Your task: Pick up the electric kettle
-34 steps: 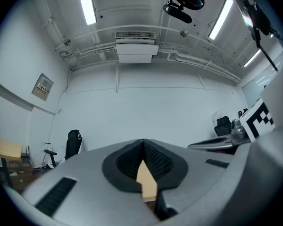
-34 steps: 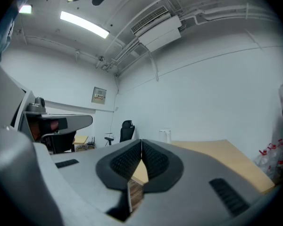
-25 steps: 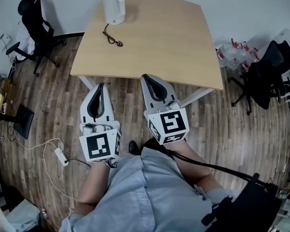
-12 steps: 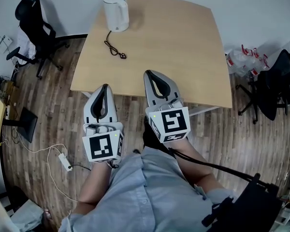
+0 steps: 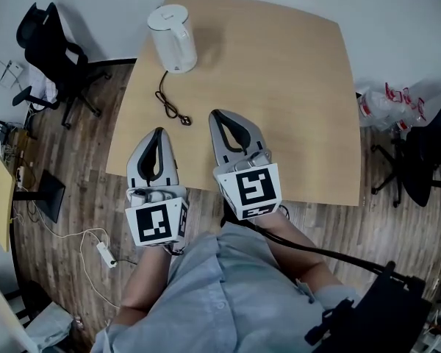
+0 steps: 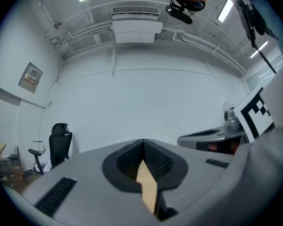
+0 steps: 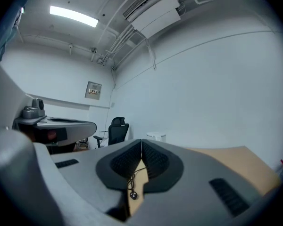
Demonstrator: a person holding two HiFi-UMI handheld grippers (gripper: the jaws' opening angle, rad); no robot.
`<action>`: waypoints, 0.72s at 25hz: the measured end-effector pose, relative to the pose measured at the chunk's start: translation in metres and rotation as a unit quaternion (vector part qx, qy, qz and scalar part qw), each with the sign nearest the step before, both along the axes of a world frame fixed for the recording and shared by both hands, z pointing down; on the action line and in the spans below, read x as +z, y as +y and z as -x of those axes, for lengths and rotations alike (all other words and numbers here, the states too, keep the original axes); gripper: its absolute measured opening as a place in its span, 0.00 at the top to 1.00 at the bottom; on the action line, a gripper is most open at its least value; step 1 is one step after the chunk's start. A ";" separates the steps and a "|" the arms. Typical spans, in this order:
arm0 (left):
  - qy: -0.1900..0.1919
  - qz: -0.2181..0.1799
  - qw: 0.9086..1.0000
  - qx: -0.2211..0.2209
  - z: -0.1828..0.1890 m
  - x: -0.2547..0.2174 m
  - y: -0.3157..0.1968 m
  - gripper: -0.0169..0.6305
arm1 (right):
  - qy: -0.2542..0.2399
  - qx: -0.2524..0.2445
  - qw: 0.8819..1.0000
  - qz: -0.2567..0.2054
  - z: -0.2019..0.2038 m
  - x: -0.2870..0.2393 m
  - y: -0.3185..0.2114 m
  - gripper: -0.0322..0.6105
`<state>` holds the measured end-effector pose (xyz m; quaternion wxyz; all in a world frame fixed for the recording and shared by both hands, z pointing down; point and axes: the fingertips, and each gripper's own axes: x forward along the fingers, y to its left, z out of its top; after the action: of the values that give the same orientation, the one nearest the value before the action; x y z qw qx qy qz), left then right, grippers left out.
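White plastic electric kettle [image 5: 172, 39] sat upright at the far-left corner of the wooden surface [image 5: 279, 87], roughly 11 o'clock from both grippers and well apart from them. Nothing was touching it. Its black cord [image 5: 166, 98] ran loose from the base toward 6 o'clock, and the plug [image 5: 185, 120] ended near the right gripper [image 5: 216, 113], at about its 9 o'clock.

Both sets of jaws were clenched on nothing: the left gripper [image 5: 159, 129] showed only bare surface past its closed tips, and the right one framed the cord and the kettle beyond.

Risks as I judged them:
- Jaws were shut. Arriving that way would shove the kettle, not grip it, and the surface edge was close at its 9 and 12 o'clock, so a shove could send it off.
- The body looked smooth and wide. A pinch on the shell could slip, so I'd go for the handle, though I couldn't tell which way it faced.
- A loose cord lay in the approach lane. A gripper sweeping over it could drag the plug and tug the kettle sideways before any grip.
- I couldn't tell if the base was separate. If it was, a lift might carry it partway, then drop it.
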<state>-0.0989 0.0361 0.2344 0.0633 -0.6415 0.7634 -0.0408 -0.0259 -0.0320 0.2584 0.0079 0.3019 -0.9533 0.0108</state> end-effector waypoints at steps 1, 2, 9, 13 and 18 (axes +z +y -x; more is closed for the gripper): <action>-0.001 -0.001 1.000 -0.003 0.003 -0.002 -0.008 0.97 | -0.001 -0.004 1.000 0.000 0.004 0.000 -0.008 0.95; -0.003 -0.003 1.000 -0.007 0.006 -0.003 -0.016 0.97 | -0.001 -0.008 1.000 0.000 0.008 -0.001 -0.016 0.95; -0.009 -0.017 0.999 -0.041 0.024 -0.016 -0.054 0.97 | 0.001 -0.027 1.000 -0.006 0.022 -0.005 -0.064 0.95; -0.003 -0.011 0.999 -0.049 0.036 -0.014 -0.066 0.97 | 0.006 -0.032 0.999 -0.002 0.033 -0.002 -0.079 0.95; 0.012 0.008 0.999 -0.047 0.053 0.002 -0.086 0.97 | 0.026 -0.027 0.999 0.014 0.048 0.016 -0.099 0.95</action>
<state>-0.1517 -0.0498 0.2361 0.0472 -0.6056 0.7933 -0.0419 -0.0737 -0.1305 0.2743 0.0371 0.2758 -0.9604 0.0162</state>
